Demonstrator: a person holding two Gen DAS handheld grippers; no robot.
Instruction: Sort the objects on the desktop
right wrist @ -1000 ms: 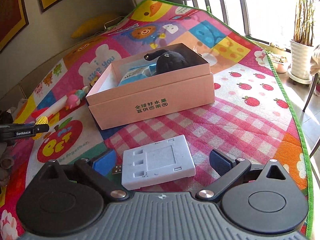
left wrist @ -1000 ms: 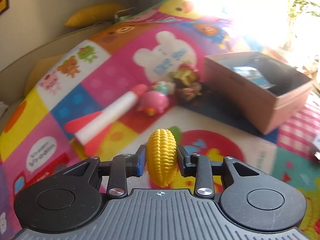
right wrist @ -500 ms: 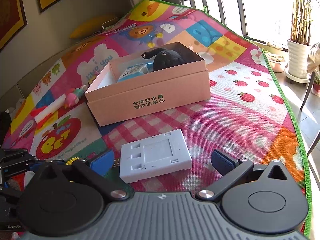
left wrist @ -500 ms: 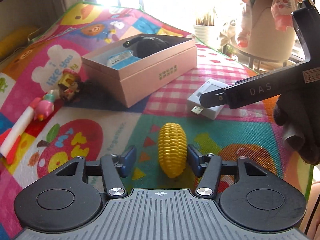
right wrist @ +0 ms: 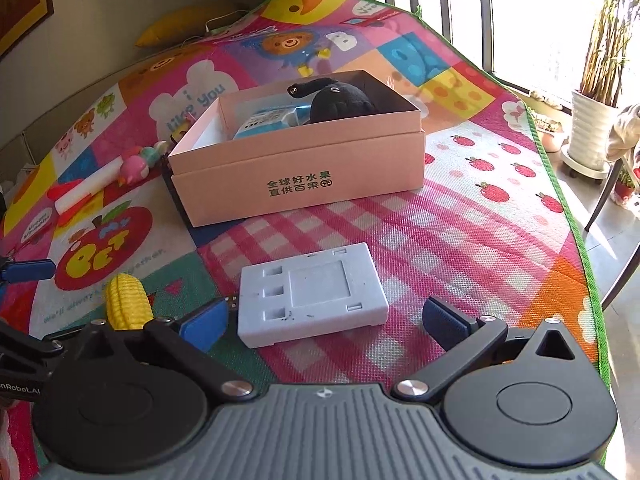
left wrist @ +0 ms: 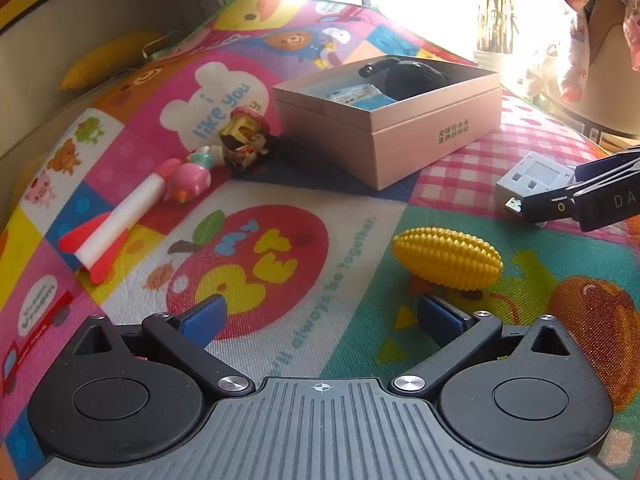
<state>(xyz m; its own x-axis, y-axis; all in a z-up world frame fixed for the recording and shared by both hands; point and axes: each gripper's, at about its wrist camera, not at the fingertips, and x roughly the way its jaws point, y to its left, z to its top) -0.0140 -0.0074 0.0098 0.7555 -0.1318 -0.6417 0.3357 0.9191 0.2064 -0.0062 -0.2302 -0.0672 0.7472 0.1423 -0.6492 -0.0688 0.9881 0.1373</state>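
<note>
The left gripper (left wrist: 320, 316) is seen with its jaws spread wide — they have just been opening, and nothing is clamped between them. The yellow toy corn (left wrist: 447, 258) is left lying on its side on the play mat (left wrist: 280, 208), just ahead of the gripper's right-hand pad and clear of both pads. Taking the pink box (right wrist: 304, 168) as the landmark: the corn is found in front of it and well apart, on the green patch of the mat. The right gripper (right wrist: 324, 320) is also held with jaws apart, and the grey plastic block (right wrist: 312, 294) is bracketed between the blue pads, resting flat on the mat in front of the box — whether the left pad touches the block cannot be told. Inside the box a black plush toy (right wrist: 340, 102) and a blue-and-white packet (right wrist: 266, 122) are seen. To the left of the box, a pink toy (left wrist: 188, 184) and a red-and-white rocket (left wrist: 116, 224) are laid out on the mat.
</note>
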